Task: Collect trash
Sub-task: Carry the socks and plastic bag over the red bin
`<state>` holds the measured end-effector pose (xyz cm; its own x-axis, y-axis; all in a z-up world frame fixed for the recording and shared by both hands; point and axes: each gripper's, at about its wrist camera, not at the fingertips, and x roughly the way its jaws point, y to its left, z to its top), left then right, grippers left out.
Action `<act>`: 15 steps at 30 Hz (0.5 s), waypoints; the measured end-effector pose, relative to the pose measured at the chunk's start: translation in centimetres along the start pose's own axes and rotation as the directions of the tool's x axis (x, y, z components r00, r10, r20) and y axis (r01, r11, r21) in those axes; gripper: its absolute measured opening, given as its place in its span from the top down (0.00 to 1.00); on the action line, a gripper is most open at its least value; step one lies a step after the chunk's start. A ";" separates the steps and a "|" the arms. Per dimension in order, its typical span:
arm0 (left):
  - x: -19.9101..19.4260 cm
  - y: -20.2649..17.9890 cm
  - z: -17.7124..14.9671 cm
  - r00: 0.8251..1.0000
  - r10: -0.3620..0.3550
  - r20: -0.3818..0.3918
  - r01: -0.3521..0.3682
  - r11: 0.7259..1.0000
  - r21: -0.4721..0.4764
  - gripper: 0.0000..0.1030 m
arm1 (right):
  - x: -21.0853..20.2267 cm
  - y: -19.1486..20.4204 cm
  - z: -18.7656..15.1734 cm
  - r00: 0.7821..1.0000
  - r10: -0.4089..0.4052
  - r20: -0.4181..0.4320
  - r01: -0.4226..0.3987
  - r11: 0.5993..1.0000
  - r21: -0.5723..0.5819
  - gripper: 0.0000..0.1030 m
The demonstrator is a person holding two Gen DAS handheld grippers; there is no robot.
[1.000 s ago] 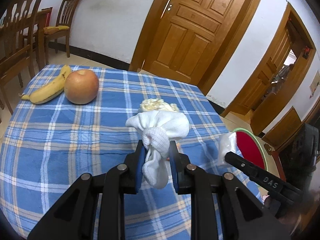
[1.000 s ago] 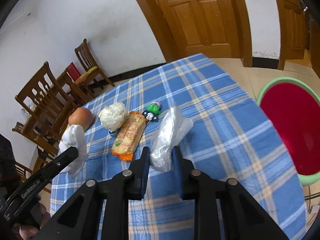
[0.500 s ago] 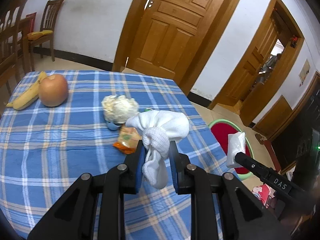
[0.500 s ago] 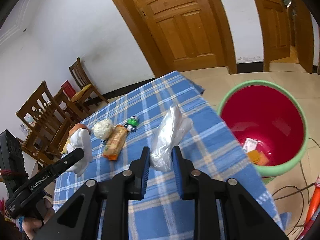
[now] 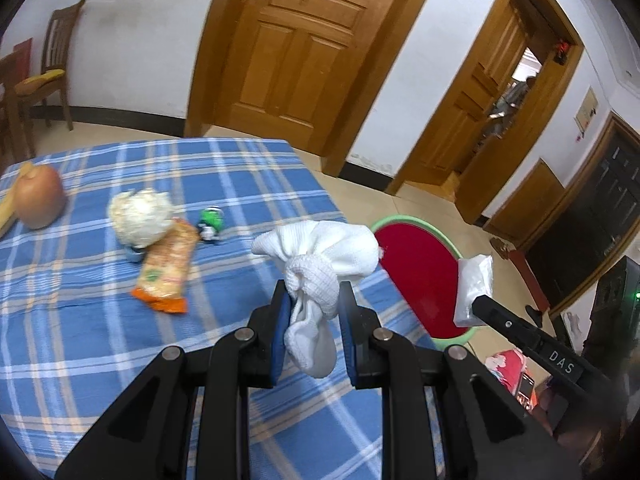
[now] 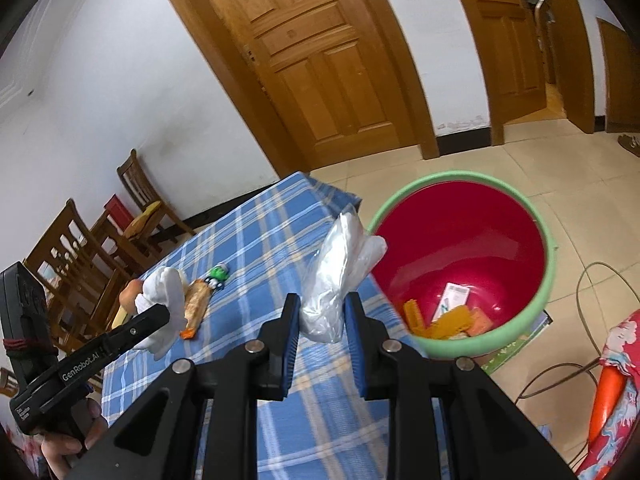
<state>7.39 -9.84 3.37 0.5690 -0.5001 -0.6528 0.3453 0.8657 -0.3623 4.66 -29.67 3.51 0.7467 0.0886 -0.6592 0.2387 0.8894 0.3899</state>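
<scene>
My left gripper (image 5: pixel 313 304) is shut on a balled white sock (image 5: pixel 320 264) and holds it above the right part of the blue plaid table (image 5: pixel 100 320). My right gripper (image 6: pixel 322 312) is shut on a crumpled clear plastic bag (image 6: pixel 340 272), held near the table's edge beside the red bin with a green rim (image 6: pixel 460 256). The bin (image 5: pixel 420 276) stands on the floor and holds orange scraps and a white card (image 6: pixel 454 300). The left gripper with the sock (image 6: pixel 166 292) shows in the right wrist view; the right gripper with the bag (image 5: pixel 474 288) shows in the left wrist view.
On the table lie an orange snack wrapper (image 5: pixel 168 272), a white crumpled ball (image 5: pixel 140 216), a small green toy (image 5: pixel 211 222), an apple (image 5: pixel 38 200) and a banana end (image 5: pixel 8 208). Wooden chairs (image 6: pixel 80 248) stand behind. Cables (image 6: pixel 592 320) run on the floor.
Both grippers have swung right, away from the table's middle toward the bin, each still holding its item. The bin has come into fuller view, its contents now visible.
</scene>
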 end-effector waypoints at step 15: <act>4.3 -6.9 1.5 0.997 -0.058 -0.056 0.064 0.990 0.123 0.78 | -1.0 -5.4 1.2 0.995 -0.087 0.040 0.084 0.994 0.064 0.76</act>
<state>8.61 -18.02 4.09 0.5055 -0.5473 -0.6670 0.4702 0.8229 -0.3189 3.34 -35.09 2.79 0.7476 -0.0075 -0.6641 0.3401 0.8632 0.3731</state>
